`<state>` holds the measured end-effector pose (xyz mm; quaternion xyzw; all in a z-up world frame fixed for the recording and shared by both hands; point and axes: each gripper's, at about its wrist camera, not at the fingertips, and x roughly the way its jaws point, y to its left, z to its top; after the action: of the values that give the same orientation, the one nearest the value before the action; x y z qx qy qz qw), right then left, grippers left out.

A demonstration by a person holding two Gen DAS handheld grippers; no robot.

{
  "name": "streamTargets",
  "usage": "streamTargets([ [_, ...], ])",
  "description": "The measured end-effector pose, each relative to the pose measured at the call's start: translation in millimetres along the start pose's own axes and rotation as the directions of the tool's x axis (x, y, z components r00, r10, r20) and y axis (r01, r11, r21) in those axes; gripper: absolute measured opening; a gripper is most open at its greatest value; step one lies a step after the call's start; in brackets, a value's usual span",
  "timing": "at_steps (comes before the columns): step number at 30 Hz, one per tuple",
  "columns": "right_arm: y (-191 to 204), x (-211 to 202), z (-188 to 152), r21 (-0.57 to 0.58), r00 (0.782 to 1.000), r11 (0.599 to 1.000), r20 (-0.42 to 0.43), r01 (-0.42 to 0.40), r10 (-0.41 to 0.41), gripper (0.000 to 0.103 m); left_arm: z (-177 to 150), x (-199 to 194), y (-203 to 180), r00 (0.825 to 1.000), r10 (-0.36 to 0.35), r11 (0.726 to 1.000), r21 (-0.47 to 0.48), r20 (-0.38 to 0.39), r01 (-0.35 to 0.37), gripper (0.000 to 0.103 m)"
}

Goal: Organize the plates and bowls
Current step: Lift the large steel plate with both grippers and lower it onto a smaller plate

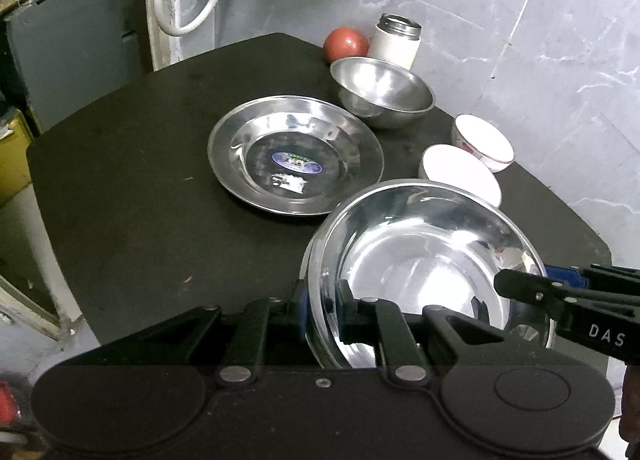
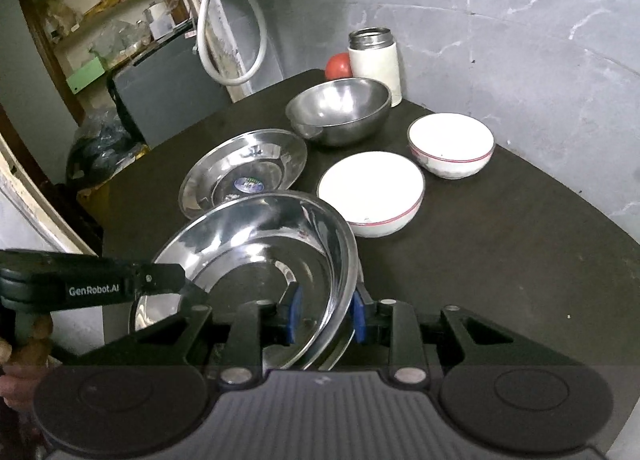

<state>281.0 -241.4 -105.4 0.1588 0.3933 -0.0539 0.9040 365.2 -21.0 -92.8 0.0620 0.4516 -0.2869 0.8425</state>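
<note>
Steel plate [image 1: 432, 260], the deep shiny one, was held tilted above the near edge of the dark table [image 1: 140, 187], gripped from two sides at once. The left gripper [image 1: 324, 316] was clamped on its near-left rim, one blue-padded finger outside the wall and the other inside. The right gripper [image 2: 324, 318] pinched the opposite rim in the same way, its blue pads [image 2: 358, 316] pressed against the metal. In the left wrist view the right gripper's black finger reached in from the right edge; in the right wrist view the left gripper's arm, printed with white lettering, came in from the left, with part of a hand [image 2: 24, 348] below it.

Beyond the held plate a second steel plate [image 1: 294, 153] lay flat on the table, a blue oval sticker at its centre. Behind that stood a steel bowl [image 1: 382, 93]. To the right sat two white bowls with red rim lines, the nearer white bowl [image 2: 370, 193] just beside the held plate and the farther white bowl [image 2: 450, 143] close behind it. At the back, against the grey marbled wall, a white flask [image 2: 374, 63] with an open steel mouth stood next to a tomato [image 2: 338, 65].
</note>
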Motion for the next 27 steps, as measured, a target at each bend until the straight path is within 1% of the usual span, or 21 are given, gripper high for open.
streamTargets([
  [3, 5.4, 1.5, -0.3, -0.03, 1.0, 1.0, -0.008, -0.005, 0.005, 0.033, 1.4, -1.6, 2.0, 1.0, 0.014, 1.0, -0.013, 0.0, -0.014, 0.015],
  [6, 10.5, 3.3, -0.6, -0.059, 1.0, 0.998, -0.015, -0.003, 0.002, 0.034, 1.3, -2.6, 3.2, 1.0, 0.03, 0.999, -0.014, -0.006, -0.03, 0.016],
  [14, 11.7, 7.2, 0.5, -0.068, 0.999, 0.998, -0.032, 0.006, -0.008, 0.037, 2.4, 2.2, 0.2, 0.999, 0.04, 0.999, -0.006, -0.024, -0.04, 0.018],
  [20, 11.7, 7.2, -0.7, -0.073, 0.999, 0.997, -0.027, 0.014, -0.016, 0.041, 3.0, 8.3, -2.8, 0.999, 0.042, 0.999, 0.005, -0.033, -0.042, 0.018],
  [27, 21.6, 11.0, 1.2, -0.151, 0.998, 0.988, -0.028, 0.046, -0.051, 0.044, 2.0, 13.5, -1.4, 0.997, 0.053, 0.999, -0.002, -0.053, -0.053, 0.018],
])
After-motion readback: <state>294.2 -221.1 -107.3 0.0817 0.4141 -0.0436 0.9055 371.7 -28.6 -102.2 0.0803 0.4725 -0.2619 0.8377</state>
